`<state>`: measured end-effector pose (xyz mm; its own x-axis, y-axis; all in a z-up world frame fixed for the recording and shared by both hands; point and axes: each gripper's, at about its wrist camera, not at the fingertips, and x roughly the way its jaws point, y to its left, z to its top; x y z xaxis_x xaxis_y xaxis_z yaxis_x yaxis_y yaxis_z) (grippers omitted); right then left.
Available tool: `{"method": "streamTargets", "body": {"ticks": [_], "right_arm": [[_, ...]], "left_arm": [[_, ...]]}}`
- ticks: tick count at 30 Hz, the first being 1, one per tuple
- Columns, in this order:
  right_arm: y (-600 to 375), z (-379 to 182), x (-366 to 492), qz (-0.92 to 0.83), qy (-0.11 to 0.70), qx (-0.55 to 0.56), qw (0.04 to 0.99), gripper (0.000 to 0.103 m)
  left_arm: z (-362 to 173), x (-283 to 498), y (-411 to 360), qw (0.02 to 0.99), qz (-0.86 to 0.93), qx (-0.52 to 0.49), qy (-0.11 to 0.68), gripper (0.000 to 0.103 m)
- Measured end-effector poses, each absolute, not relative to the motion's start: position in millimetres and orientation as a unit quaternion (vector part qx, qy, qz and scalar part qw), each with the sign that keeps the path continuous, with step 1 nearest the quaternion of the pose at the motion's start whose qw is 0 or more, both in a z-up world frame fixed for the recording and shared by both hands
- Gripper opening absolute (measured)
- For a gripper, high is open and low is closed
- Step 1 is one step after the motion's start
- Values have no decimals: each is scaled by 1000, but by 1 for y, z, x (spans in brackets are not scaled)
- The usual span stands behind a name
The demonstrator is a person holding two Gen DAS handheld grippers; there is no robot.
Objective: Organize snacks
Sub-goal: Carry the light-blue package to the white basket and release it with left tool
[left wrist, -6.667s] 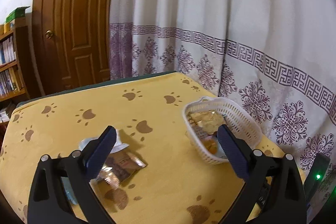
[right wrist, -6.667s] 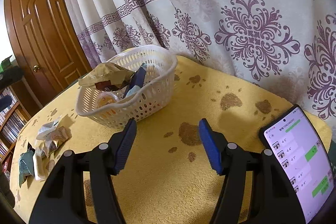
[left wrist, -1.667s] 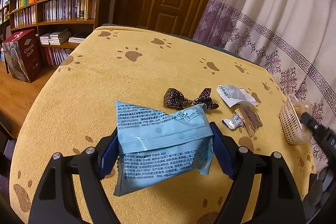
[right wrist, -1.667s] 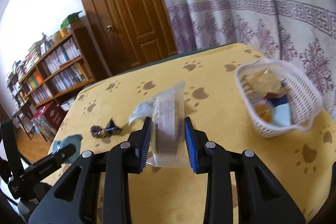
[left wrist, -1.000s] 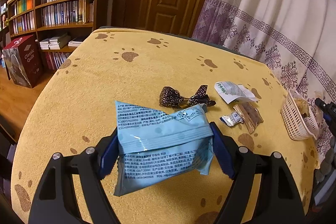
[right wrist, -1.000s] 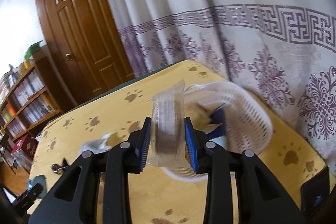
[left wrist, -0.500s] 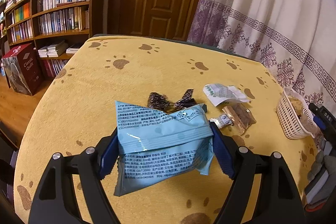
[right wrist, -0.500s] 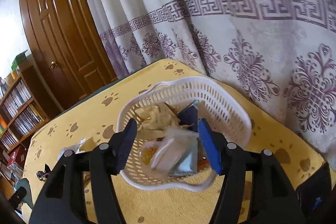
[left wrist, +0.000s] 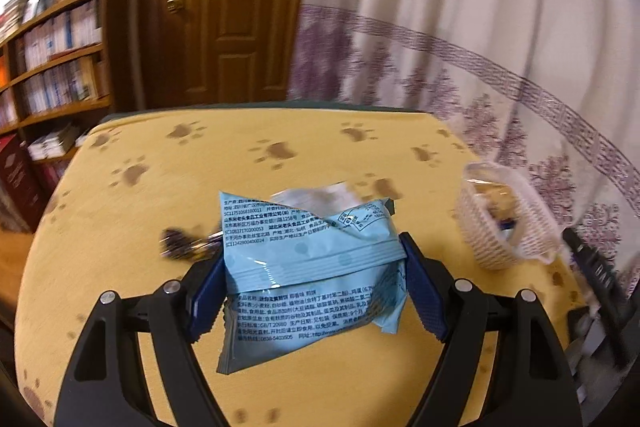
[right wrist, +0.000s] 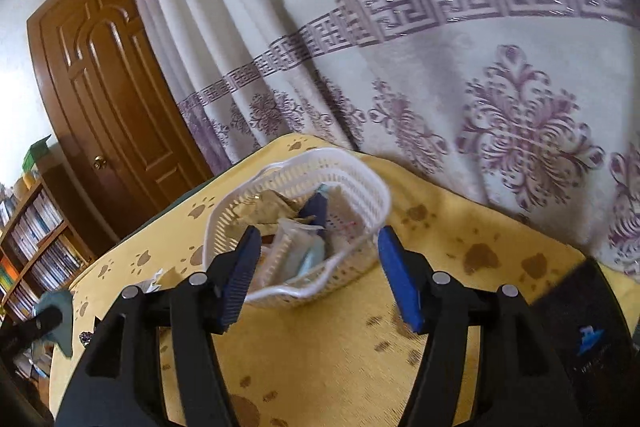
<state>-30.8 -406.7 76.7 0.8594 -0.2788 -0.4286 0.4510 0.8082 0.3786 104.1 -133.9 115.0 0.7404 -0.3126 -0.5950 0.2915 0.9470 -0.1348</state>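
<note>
Item: light blue snack packet (left wrist: 310, 267), printed back panel facing the camera
Location: held above the yellow paw-print desk (left wrist: 120, 227), clear of its surface, well apart from the white basket (left wrist: 504, 227)
Left gripper (left wrist: 310, 281): jaws pinching the packet across its middle, 1 pad on each side edge
Right gripper (right wrist: 316, 267): jaws spread and holding nothing, poised over the near rim of the basket
Basket contents: several wrapped snacks, among them a clear pouch and a dark blue wrapper; exact count cannot be told
Handling, judged: light, soft, air-puffed film; creases under the pads, slick, and the contents probably crush easily, so a gentle grip at mid-body suits it
Orientation: long axis runs away from the camera along the fingers, far sealed end crumpled and tilted up, near end hanging toward the camera
Loose on desk: dark twist-wrapped sweets (left wrist: 180, 245), partly hidden behind the packet
Also: dark phone (right wrist: 580, 339) at the desk edge
</note>
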Motion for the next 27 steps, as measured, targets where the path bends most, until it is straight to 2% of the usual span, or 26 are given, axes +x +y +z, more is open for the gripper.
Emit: {"method": "streamTargets", "body": {"ticks": [12, 23, 27], "right_arm": [[-406, 54, -37, -201, 197, 244, 928, 63], [-413, 43, -39, -213, 203, 258, 920, 64], [-410, 43, -39, -215, 202, 252, 922, 64]], "left_arm": [[132, 122, -262, 908, -279, 19, 313, 78], [131, 143, -345, 872, -356, 12, 335, 79], [130, 152, -362, 859, -380, -8, 342, 85]]}}
